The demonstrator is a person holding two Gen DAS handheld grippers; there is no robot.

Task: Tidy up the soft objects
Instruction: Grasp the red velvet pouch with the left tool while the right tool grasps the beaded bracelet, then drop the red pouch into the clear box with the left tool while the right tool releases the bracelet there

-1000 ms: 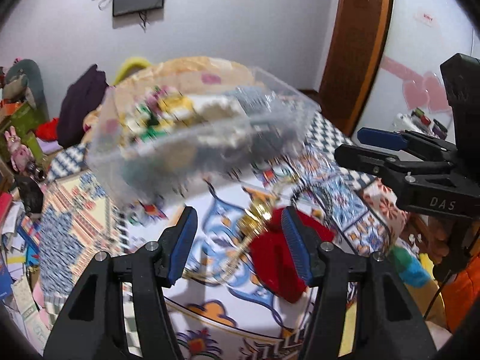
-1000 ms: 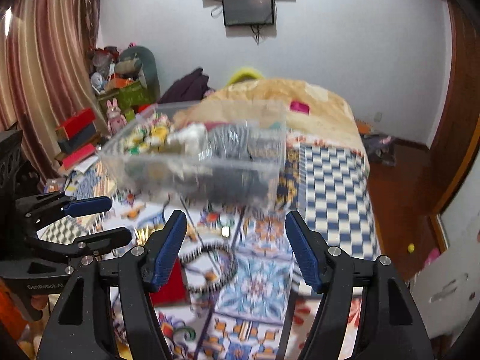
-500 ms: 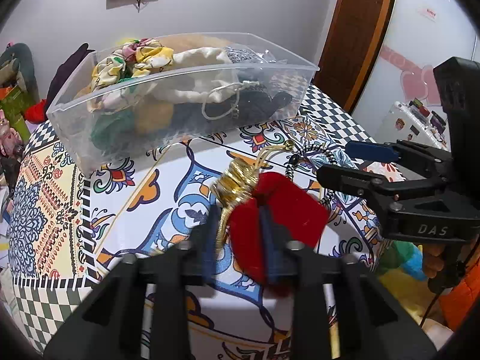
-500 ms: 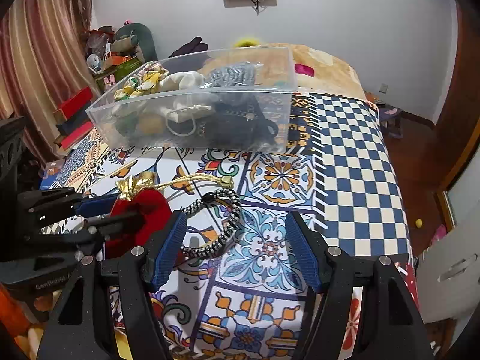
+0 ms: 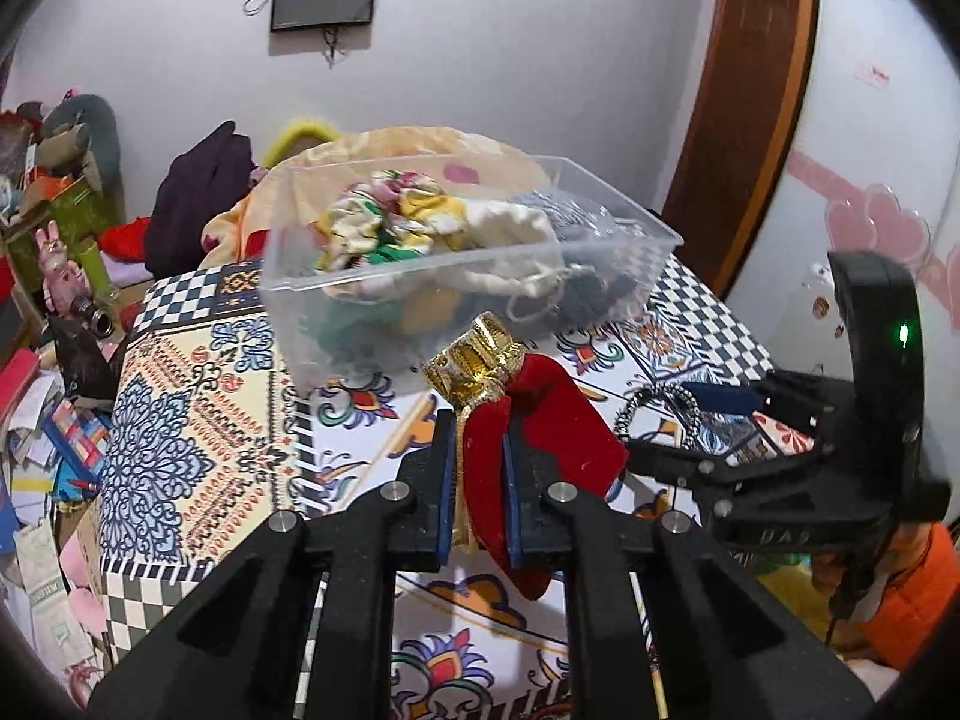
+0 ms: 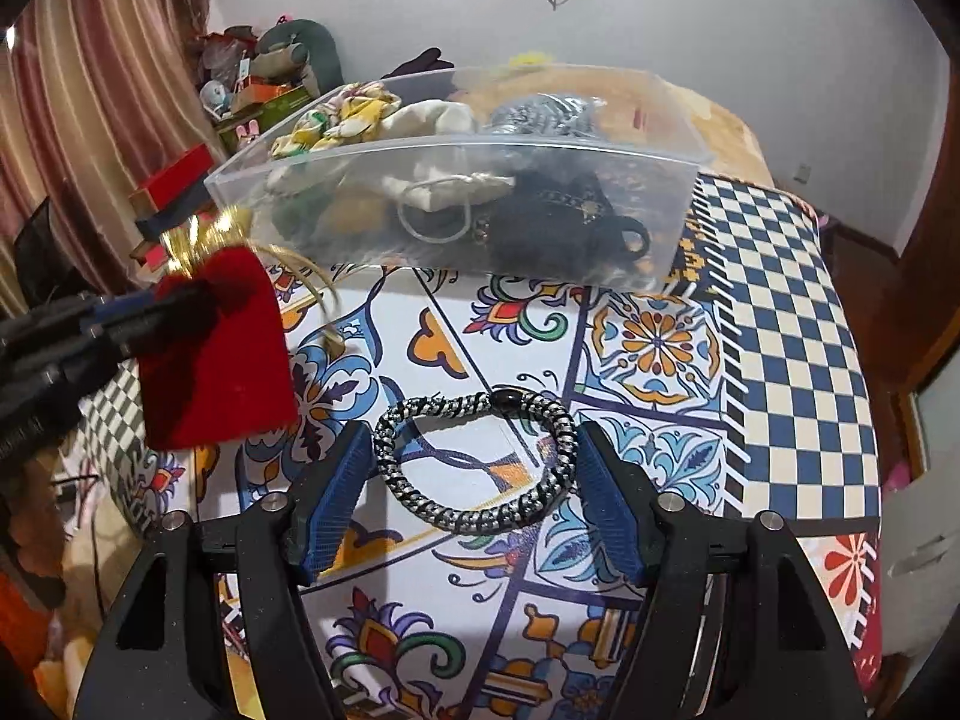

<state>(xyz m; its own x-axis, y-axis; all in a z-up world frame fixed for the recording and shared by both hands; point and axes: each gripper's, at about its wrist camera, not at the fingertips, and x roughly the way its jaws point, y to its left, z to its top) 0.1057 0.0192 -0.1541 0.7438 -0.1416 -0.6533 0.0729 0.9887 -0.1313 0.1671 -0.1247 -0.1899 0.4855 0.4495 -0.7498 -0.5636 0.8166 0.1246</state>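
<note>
- I am pinching the red velvet pouch (image 5: 540,420) in my left hand-held gripper (image 5: 478,498), pads pressed together on a fold of its cloth below the gold gathered neck (image 5: 480,360); the jaws have just been closing with the pouch between them.
- The pouch is hanging clear of the tabletop (image 6: 660,336), at about 9 o'clock in the right wrist view, with its gold cord (image 6: 312,282) trailing down.
- I am judging it light and limp: it will be sagging and swinging, so a pinch on bunched fabric near the neck seems safest.
- My right hand-held gripper (image 6: 474,468) is standing spread, its pads flanking the black-and-white braided band (image 6: 474,462), which is lying flat on the tabletop; I cannot tell if the pads are touching it.
- The band looks springy and thin; I would be squeezing it across its ring so it folds rather than slipping out.
- The clear plastic bin (image 6: 672,228), already holding scrunchies and cloth bags, is sitting at 12 o'clock beyond both items, the likely place for them.
</note>
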